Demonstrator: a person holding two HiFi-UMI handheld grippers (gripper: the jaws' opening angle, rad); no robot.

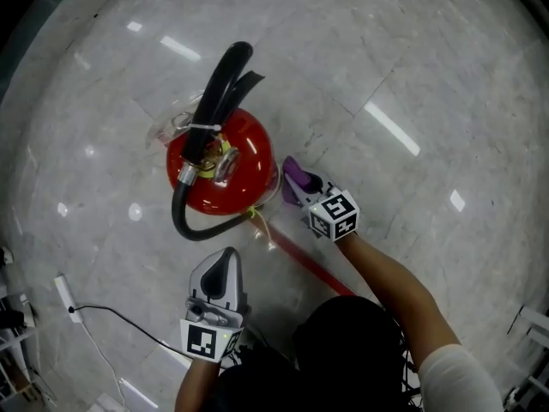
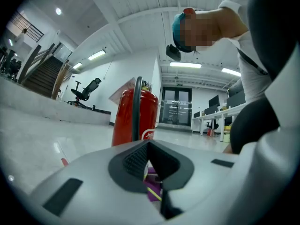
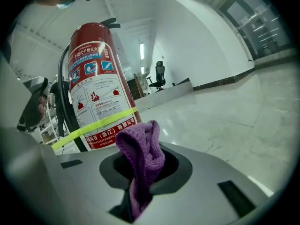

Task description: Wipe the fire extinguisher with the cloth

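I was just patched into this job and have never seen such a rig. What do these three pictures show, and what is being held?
There is no robot arm: a person holds a hand-held gripper in each hand. The head view looks down from the person's head at a red cylindrical fire extinguisher with a black hose, upright on the pale polished stone floor. The other two pictures come from a camera riding on each gripper, looking along its jaws. The right hand-held gripper is shut on a purple knitted cloth, near the extinguisher. The left hand-held gripper has its jaws together, holds nothing, and points at the extinguisher.
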